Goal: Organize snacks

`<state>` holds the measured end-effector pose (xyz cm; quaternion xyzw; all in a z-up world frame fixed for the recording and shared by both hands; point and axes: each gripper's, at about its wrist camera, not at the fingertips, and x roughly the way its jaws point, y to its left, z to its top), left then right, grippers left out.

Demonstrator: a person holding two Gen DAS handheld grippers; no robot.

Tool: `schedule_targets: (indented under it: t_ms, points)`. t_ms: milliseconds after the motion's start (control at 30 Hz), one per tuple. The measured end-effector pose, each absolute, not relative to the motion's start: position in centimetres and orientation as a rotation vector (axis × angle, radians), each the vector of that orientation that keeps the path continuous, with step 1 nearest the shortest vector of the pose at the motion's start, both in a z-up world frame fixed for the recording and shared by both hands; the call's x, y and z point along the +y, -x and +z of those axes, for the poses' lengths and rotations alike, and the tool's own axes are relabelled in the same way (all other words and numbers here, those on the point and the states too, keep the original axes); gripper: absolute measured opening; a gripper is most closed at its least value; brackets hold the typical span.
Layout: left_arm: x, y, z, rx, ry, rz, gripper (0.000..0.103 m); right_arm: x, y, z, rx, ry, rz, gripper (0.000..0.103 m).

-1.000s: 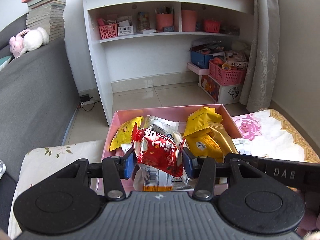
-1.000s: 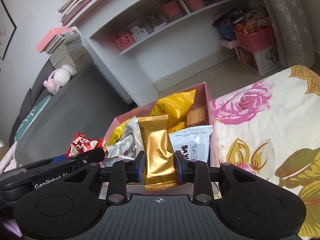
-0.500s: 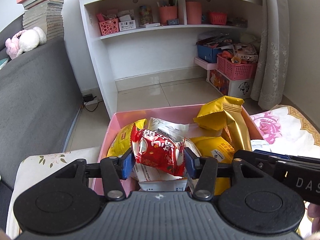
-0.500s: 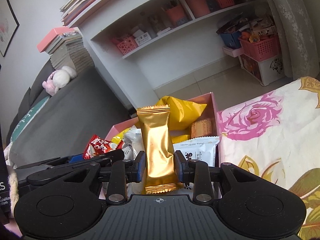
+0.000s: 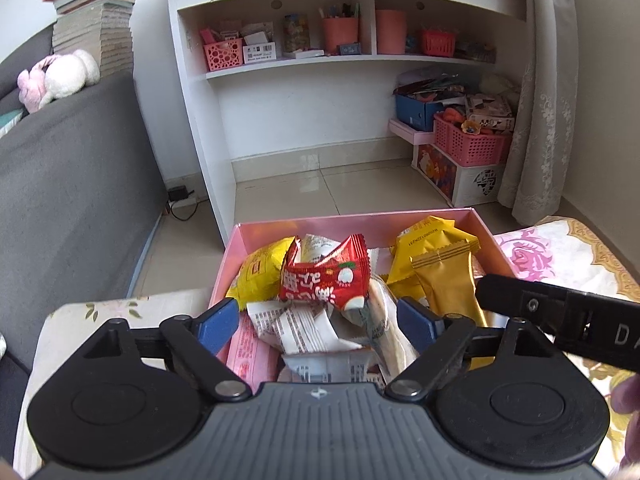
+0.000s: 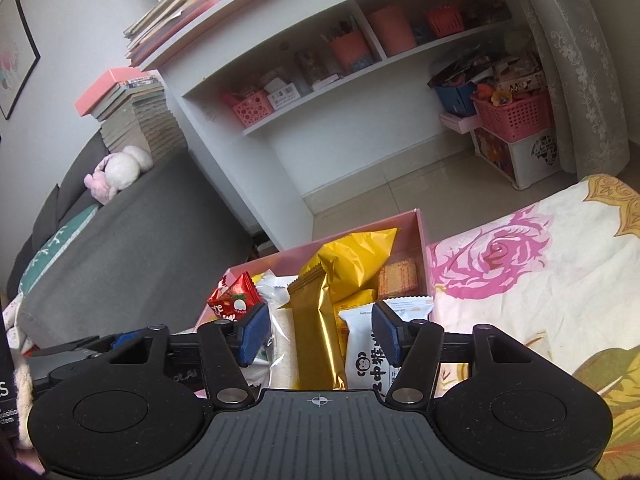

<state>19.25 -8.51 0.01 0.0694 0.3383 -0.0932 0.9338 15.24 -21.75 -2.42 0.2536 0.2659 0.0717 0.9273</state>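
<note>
**Colleague:** What's around you, left to right?

**Me:** Far left a grey sofa (image 5: pixel 72 184) with a pink-and-white plush toy (image 5: pixel 56 78) on its back and a stack of books (image 5: pixel 94 20) behind. Then the white shelf unit (image 5: pixel 320 80); I count two pink cups (image 5: pixel 340 34) and two small baskets on its shelf. Below sits the pink box (image 5: pixel 360 224) of snacks, on a floral cloth (image 5: pixel 560 252).

**Colleague:** And your grippers?

**Me:** My left gripper (image 5: pixel 318 322) is opening, blue pads clear of the red snack packet (image 5: pixel 324 280), which rests on the pile inside the box. My right gripper (image 6: pixel 320 334) is opening too; the gold bar packet (image 6: pixel 316 332) stands between the pads, untouched, leaning on the yellow bag (image 6: pixel 352 256). A white packet (image 6: pixel 368 344) lies just right of it.

**Colleague:** Anything blocking?

**Me:** The right gripper's black body crosses my left view's lower right, over the box's near corner.
</note>
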Motion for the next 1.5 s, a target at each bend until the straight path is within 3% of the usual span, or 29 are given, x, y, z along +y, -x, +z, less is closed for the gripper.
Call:
schedule_targets:
  t_ms: [100,567,633,1033,1500]
  points:
    - [-7.8,-18.4,0.5,0.710,-0.112,-0.186,0.090,-21.7,-14.2,-1.7,0.551,-0.505,0.137,0.069]
    - [-4.2,-10.9,2.2,0.763,-0.122,-0.061,0.099,-19.0,-7.7,2.2,0.601,-0.365,0.103,0.085]
    - [-3.8,-9.8,2.4,0.760,-0.127,-0.044,0.100,-18.3,-6.7,2.4,0.616,-0.328,0.086,0.091]
    - [-2.3,-4.5,1.6,0.825,-0.102,-0.015,0.103,-14.8,-1.8,1.7,0.729,-0.159,-0.015,0.095]
    - [-0.3,-4.6,1.0,0.858,-0.033,0.058,0.103,-13.9,-2.0,0.7,0.763,-0.121,0.004,0.095]
